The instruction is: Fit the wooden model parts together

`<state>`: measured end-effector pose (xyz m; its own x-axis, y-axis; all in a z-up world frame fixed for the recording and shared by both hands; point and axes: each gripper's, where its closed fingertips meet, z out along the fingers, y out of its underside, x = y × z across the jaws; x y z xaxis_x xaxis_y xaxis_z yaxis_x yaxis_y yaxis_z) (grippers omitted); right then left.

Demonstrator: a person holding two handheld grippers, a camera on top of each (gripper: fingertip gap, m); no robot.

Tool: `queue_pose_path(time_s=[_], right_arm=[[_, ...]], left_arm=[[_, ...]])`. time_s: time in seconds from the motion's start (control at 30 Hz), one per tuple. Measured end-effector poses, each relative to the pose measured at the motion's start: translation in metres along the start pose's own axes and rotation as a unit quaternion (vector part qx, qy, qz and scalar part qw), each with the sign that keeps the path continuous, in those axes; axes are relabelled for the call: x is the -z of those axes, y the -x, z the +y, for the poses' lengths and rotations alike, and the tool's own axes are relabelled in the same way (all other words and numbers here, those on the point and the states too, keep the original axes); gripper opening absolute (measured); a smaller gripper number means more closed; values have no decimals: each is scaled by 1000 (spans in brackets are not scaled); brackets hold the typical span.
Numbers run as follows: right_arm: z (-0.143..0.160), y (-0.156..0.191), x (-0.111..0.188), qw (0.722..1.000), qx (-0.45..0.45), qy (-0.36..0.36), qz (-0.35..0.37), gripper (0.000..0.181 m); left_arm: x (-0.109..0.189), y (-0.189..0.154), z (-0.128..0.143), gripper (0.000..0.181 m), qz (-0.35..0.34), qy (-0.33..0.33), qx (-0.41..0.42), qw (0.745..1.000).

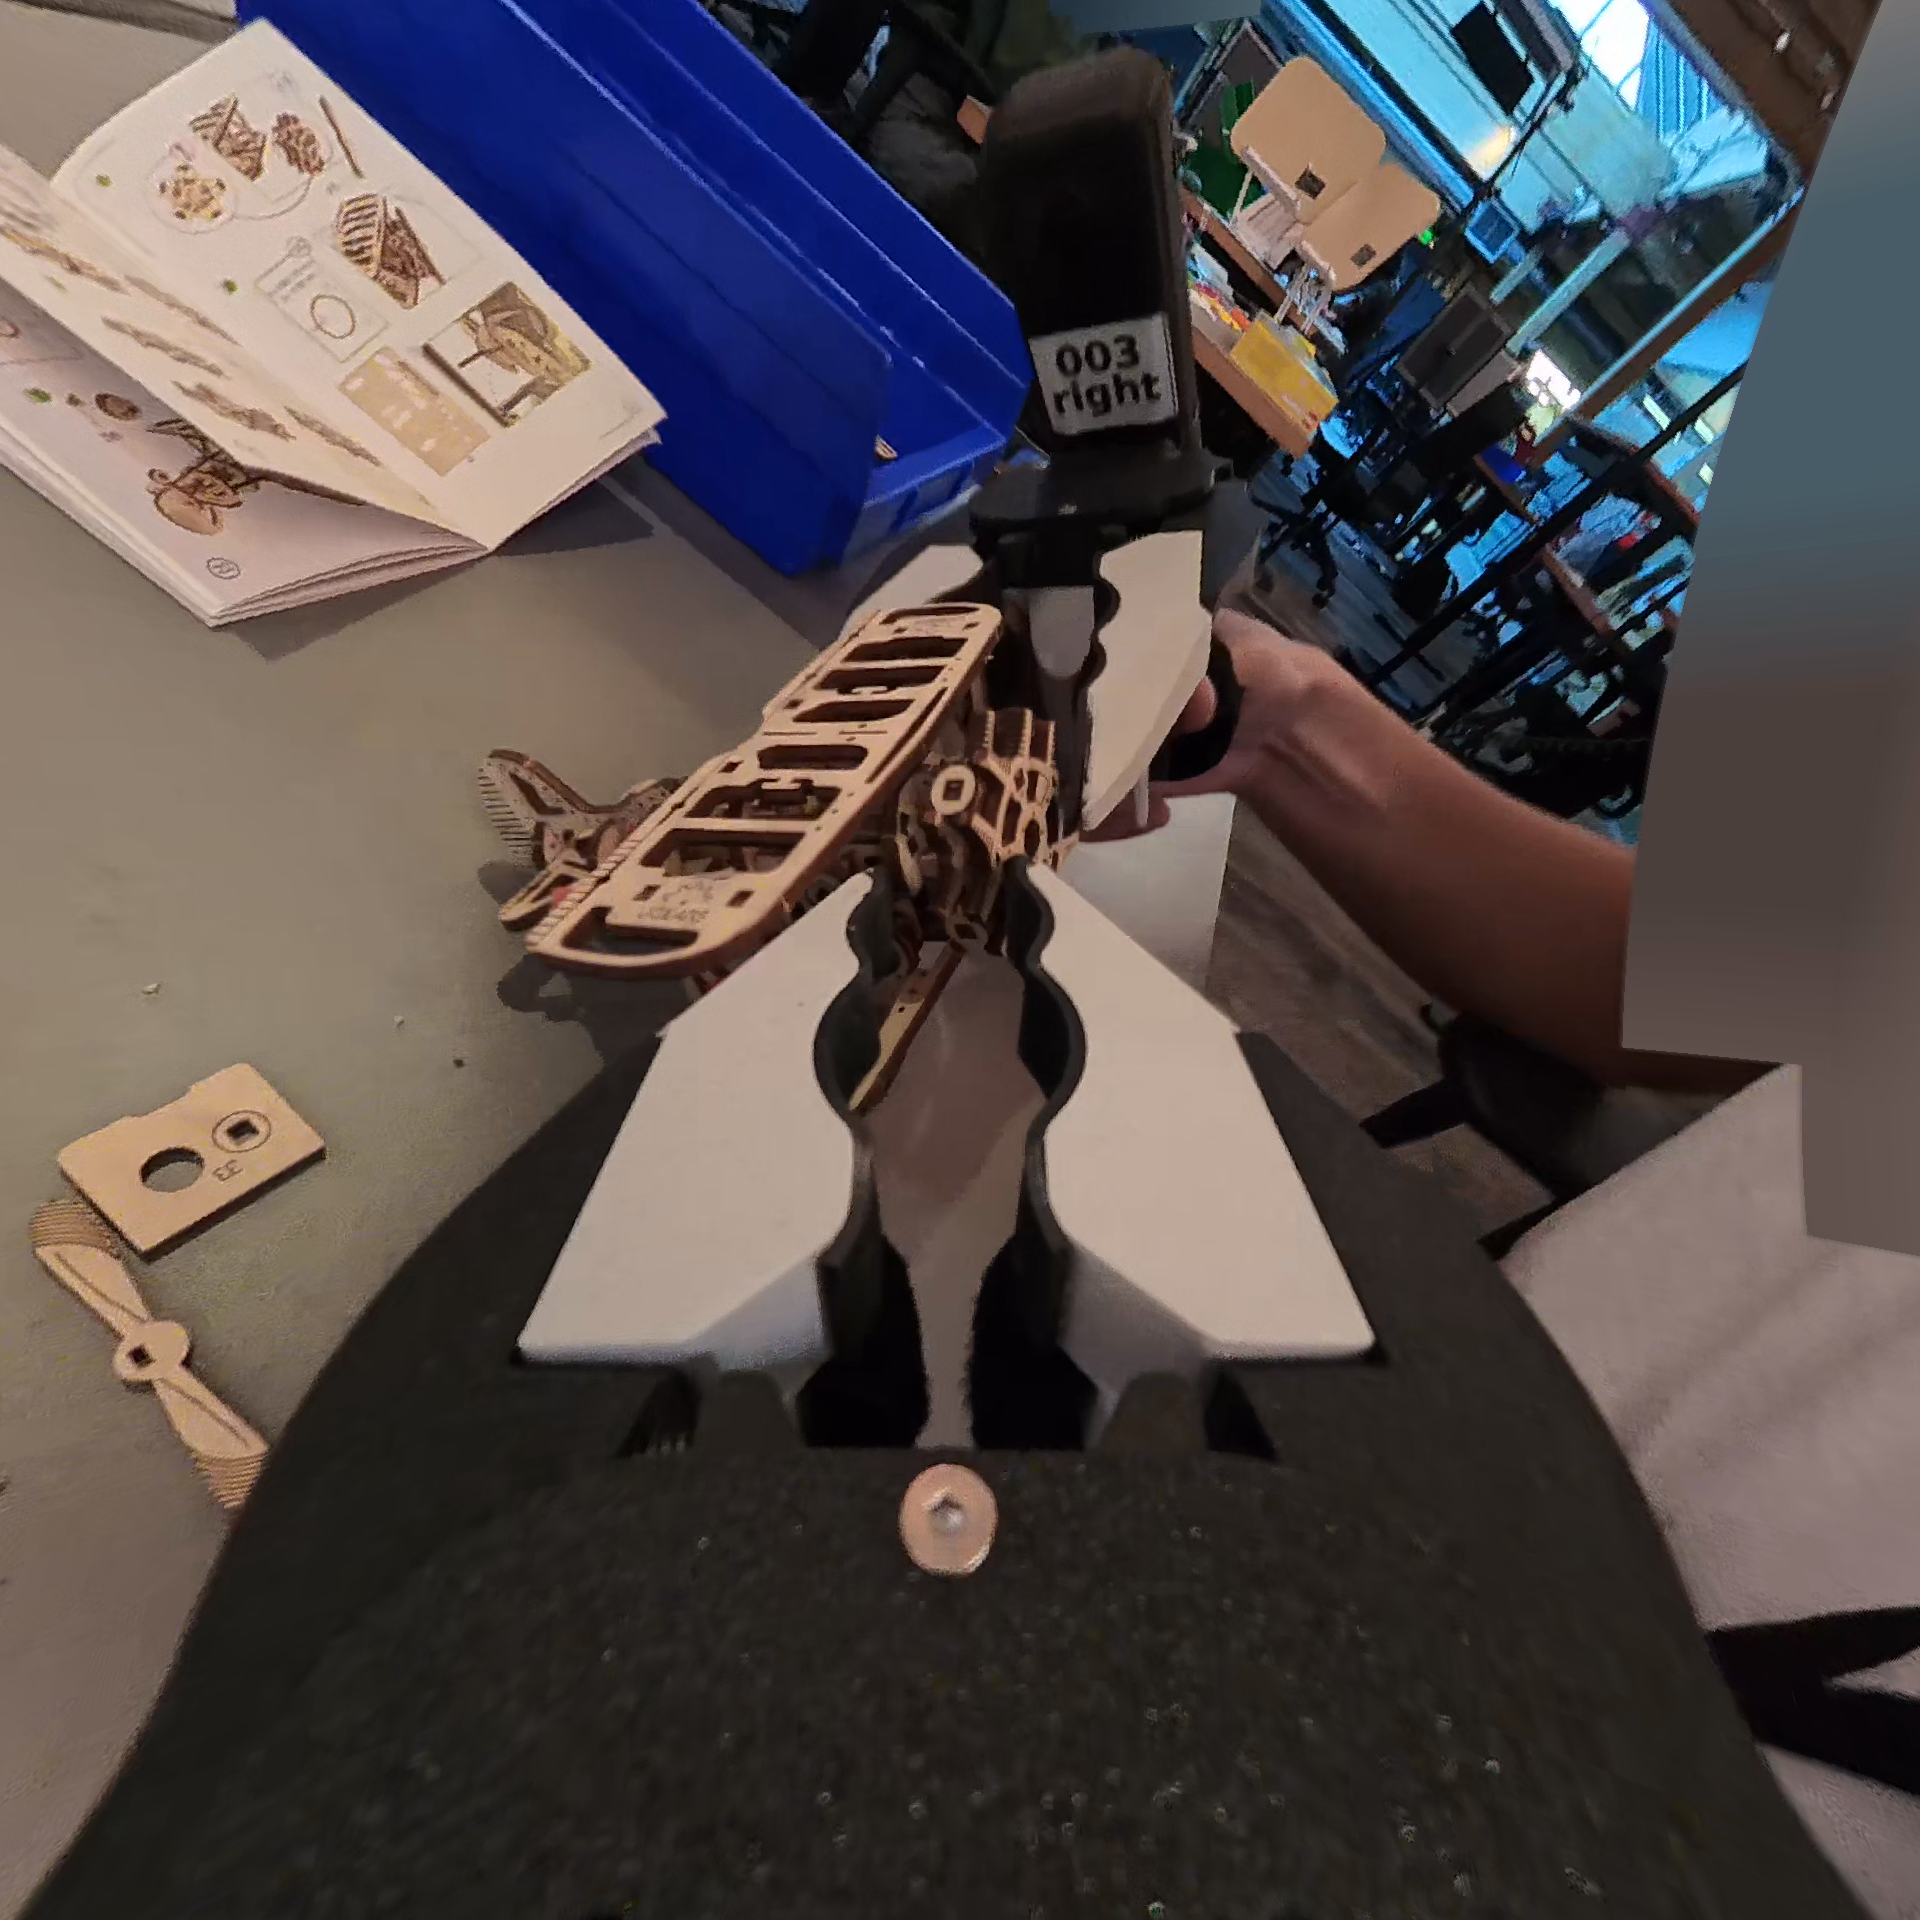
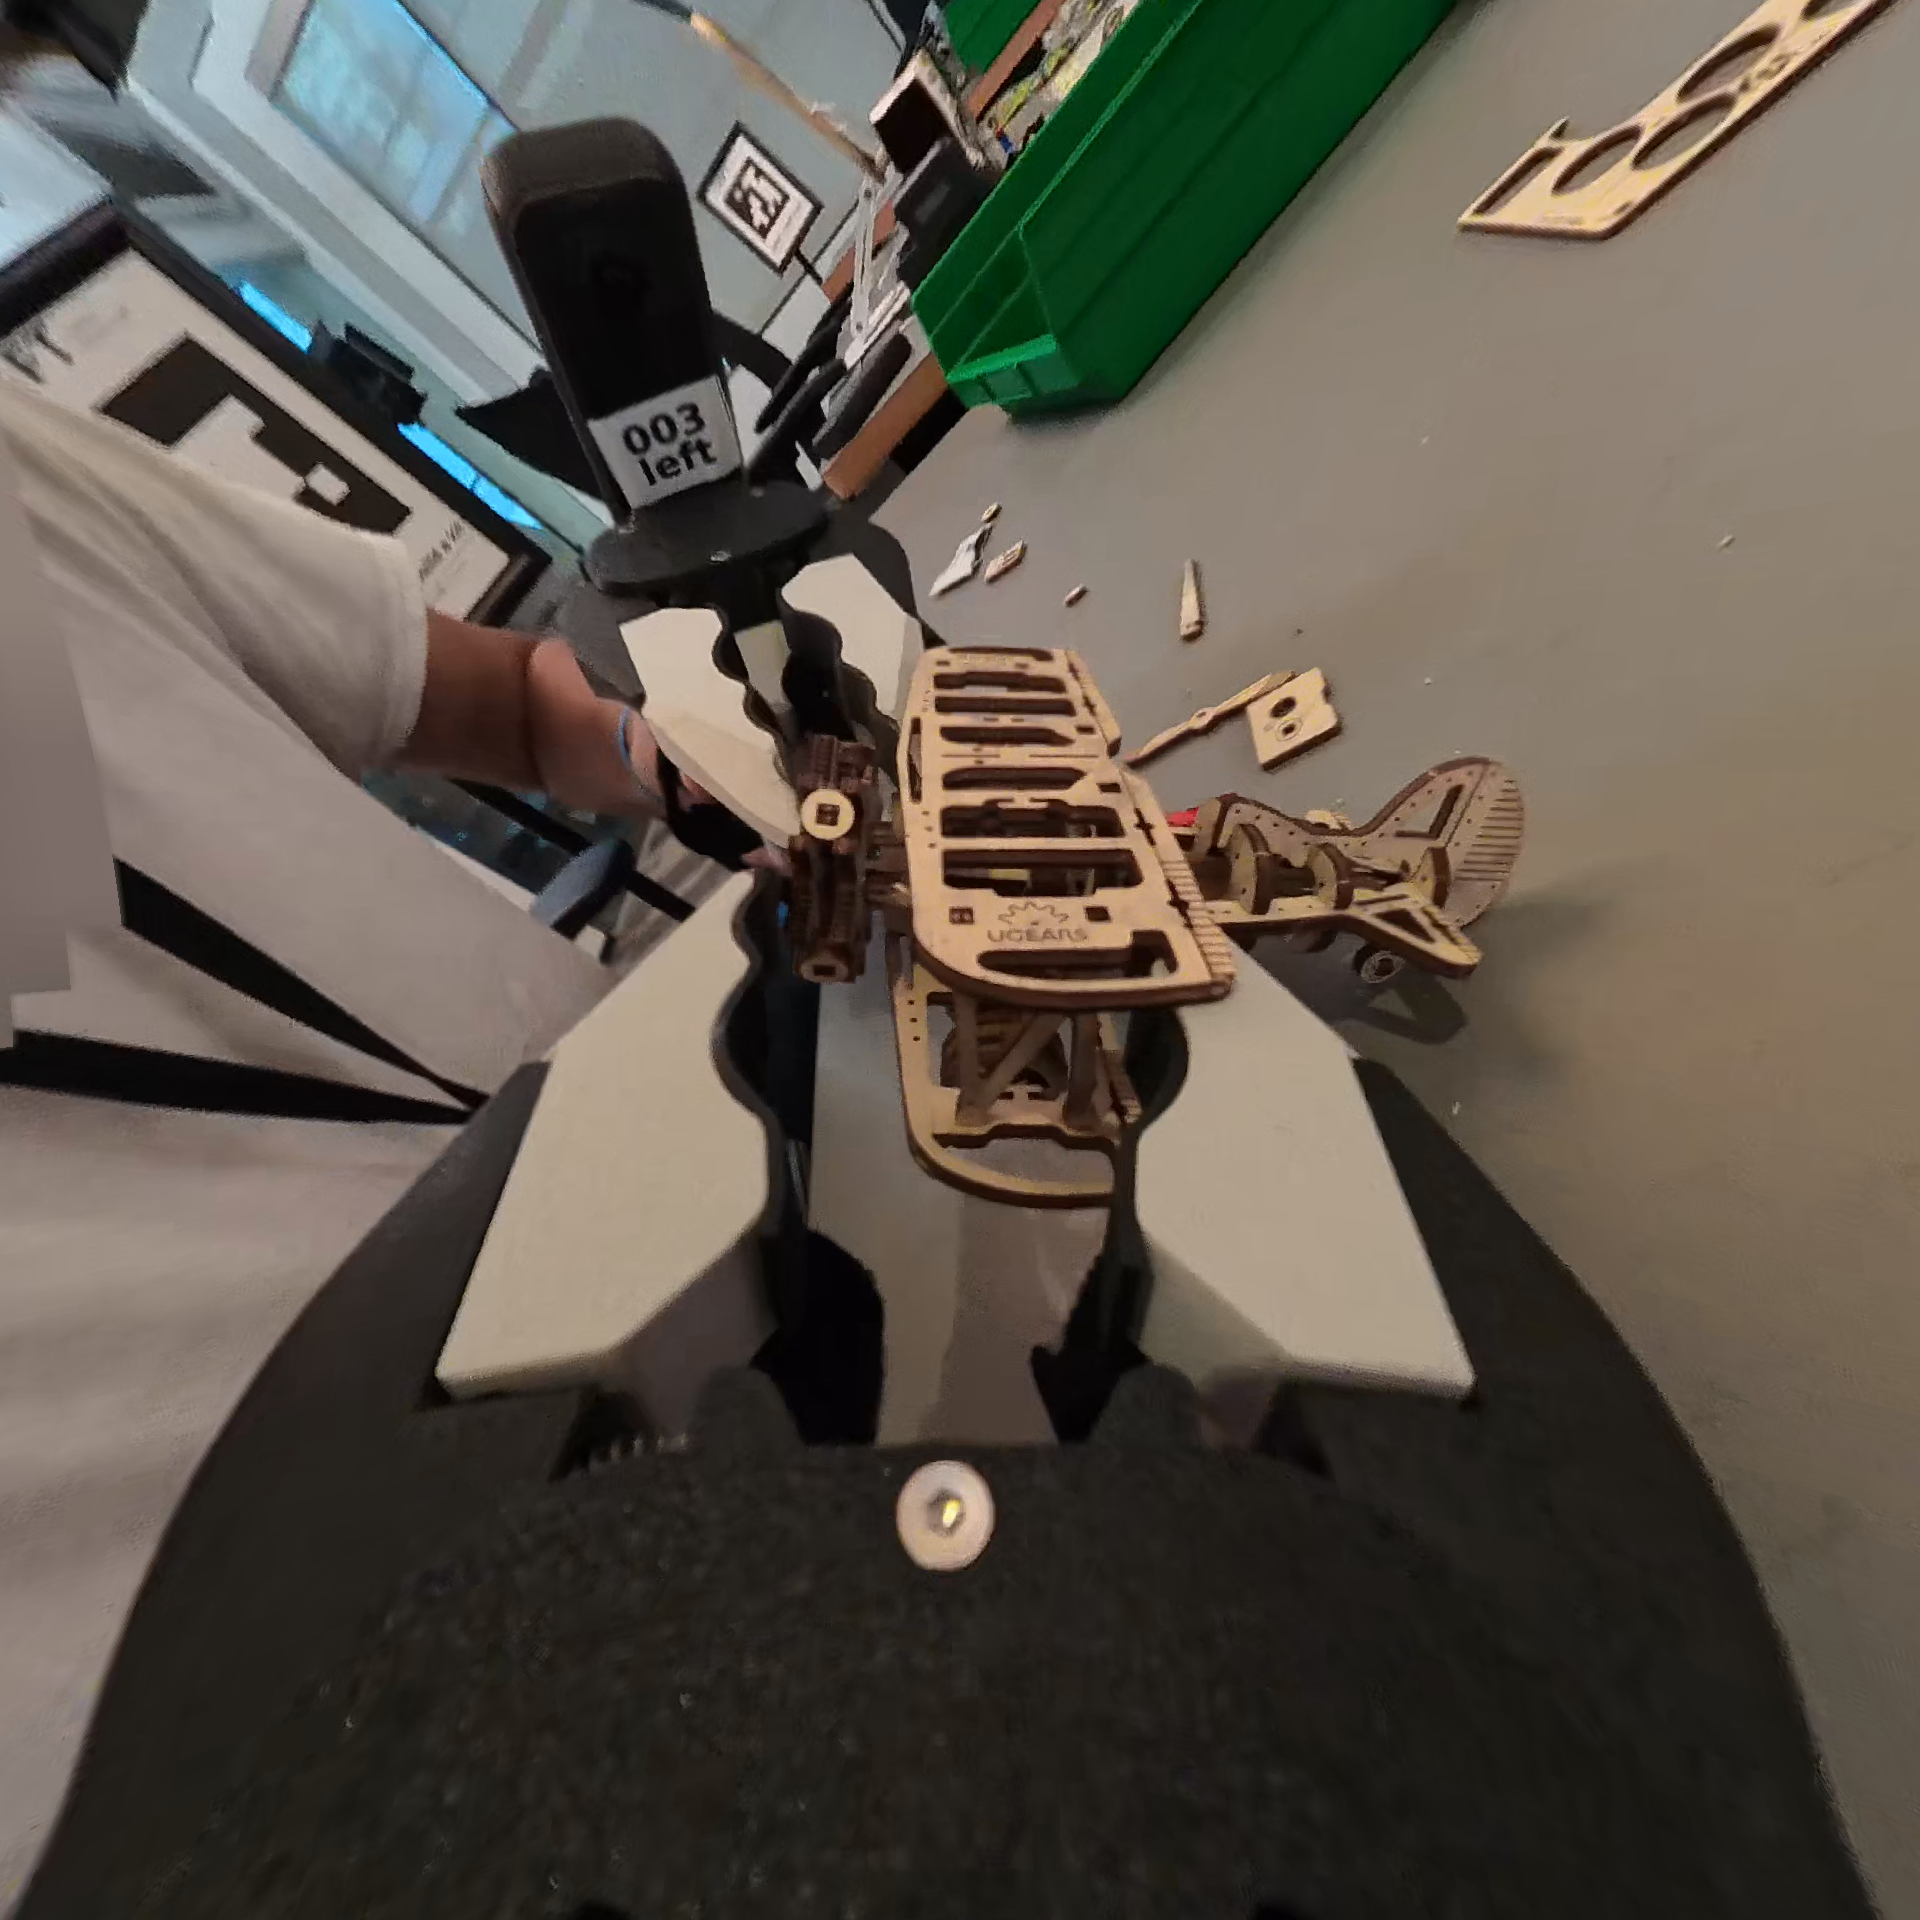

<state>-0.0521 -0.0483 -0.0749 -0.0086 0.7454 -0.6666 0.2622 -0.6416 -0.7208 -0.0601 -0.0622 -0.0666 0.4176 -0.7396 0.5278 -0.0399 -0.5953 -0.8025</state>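
wooden biplane model (image 2: 1049, 831) rested on grey table (image 2: 1558, 468), nose between both tongs. left gripper (image 1: 940, 914) pinched on nose; right gripper (image 2: 935, 997) spread around wings. loose propeller (image 1: 156, 1351) sited left, nearer left gripper.

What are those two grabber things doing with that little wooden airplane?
A person holds a gripper in each hand, working on a wooden biplane model on the grey table. The left gripper grips its lower wing, and the right gripper reaches around the wing stack from the other side. A loose propeller and a small wooden plate lie nearby, unattached, beside an open instruction booklet.
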Motion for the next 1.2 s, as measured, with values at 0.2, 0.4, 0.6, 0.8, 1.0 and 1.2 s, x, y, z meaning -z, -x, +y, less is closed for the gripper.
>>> queue_pose_path(time_s=[0.2, 0.4, 0.6, 0.8, 1.0, 1.2], right_arm=[[13, -4, 7, 996, 60, 1, 59, 66], [13, 1, 30, 979, 147, -15, 139, 52], [22, 19, 13, 980, 138, -27, 140, 47], [25, 9, -9, 974, 167, -72, 136, 40], [15, 9, -12, 970, 151, -120, 145, 26], [14, 3, -16, 956, 179, -129, 194, 29]], left_arm=[[3, 2, 16, 18, -30, -12, -84, 996], [5, 4, 23, 18, -36, -15, -119, 992], [7, 9, 28, 18, -47, -16, -148, 988], [8, 13, 27, 18, -54, -33, -139, 988], [9, 11, 26, 18, -44, -41, -133, 989], [9, 13, 27, 18, -53, -37, -136, 989]])
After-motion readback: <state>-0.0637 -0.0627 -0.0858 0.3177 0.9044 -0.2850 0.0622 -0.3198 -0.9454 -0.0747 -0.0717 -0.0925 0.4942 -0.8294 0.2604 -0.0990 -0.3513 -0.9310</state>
